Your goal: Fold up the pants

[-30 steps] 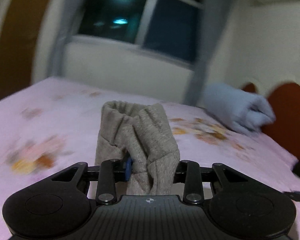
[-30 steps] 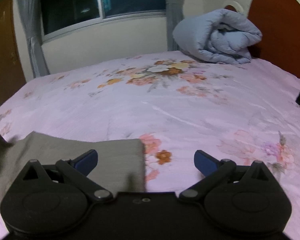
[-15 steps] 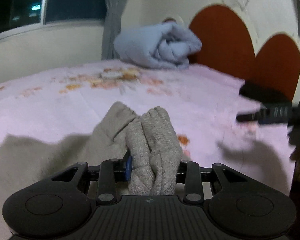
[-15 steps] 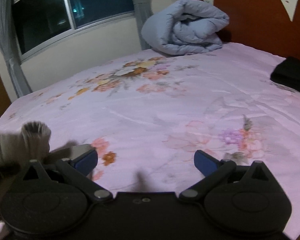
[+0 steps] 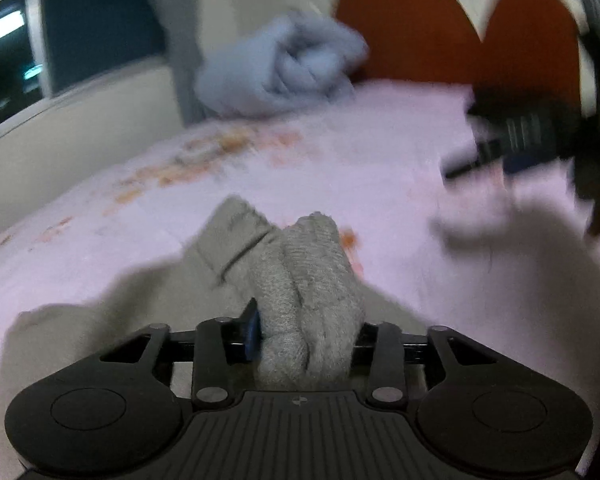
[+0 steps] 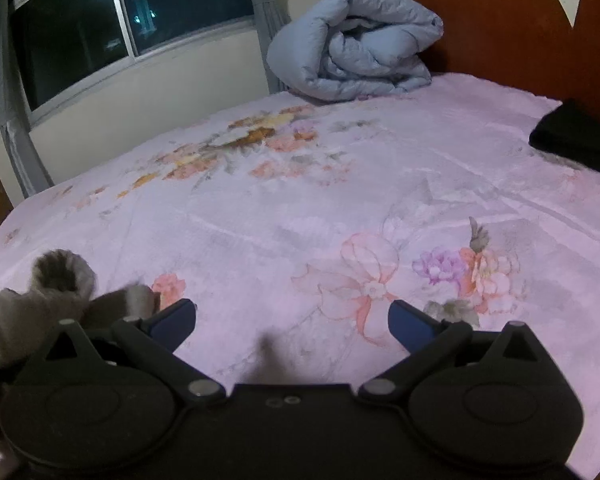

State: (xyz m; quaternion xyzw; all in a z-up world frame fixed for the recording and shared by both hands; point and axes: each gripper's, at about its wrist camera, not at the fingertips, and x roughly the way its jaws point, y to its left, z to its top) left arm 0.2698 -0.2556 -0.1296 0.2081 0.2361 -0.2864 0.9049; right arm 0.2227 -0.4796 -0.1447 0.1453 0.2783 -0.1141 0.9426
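Note:
Grey knit pants [image 5: 308, 280] lie on the pink floral bedsheet [image 5: 380, 184]. One bunched end of them sits between the pads of my left gripper [image 5: 306, 336], low over the flat part of the garment. The jaws are opening, and the blue left pad still touches the cloth. In the right wrist view the same bunched end [image 6: 40, 304] shows at the lower left, beside the left finger. My right gripper [image 6: 292, 316] is open over bare sheet with nothing between its fingers. It also appears, blurred, at the right of the left wrist view [image 5: 512, 140].
A rolled blue duvet [image 6: 356, 44] lies at the head of the bed against the red-brown headboard [image 6: 500, 20]. A folded black garment [image 6: 580, 136] sits at the right edge. A dark window [image 6: 100, 32] and grey curtains are behind the bed.
My left gripper carried the bunched pants end to the right and down onto the rest of the garment, turning from the window toward the headboard. My right gripper slid right, off the pants.

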